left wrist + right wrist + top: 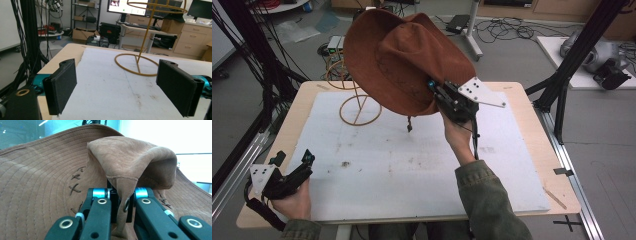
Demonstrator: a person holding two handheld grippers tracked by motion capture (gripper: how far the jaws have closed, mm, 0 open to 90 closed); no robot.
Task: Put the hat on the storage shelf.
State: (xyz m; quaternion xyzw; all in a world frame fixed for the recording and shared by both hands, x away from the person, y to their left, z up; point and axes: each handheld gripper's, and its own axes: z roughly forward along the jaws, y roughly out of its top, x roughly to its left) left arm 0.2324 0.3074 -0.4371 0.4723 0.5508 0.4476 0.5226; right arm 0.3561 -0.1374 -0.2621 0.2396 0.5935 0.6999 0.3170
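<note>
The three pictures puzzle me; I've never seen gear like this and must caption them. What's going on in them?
A person sits at a table covered by a white mat, holding a hand-operated two-jaw gripper in each hand. The high view looks down from above. The other two come from cameras riding on the grippers. The right gripper is clamped on the folded brim of a brown suede hat, lifted above the table. The left gripper rests open at the table's near left corner, holding nothing. A gold wire hat stand sits on the mat, apparently bare.
</note>
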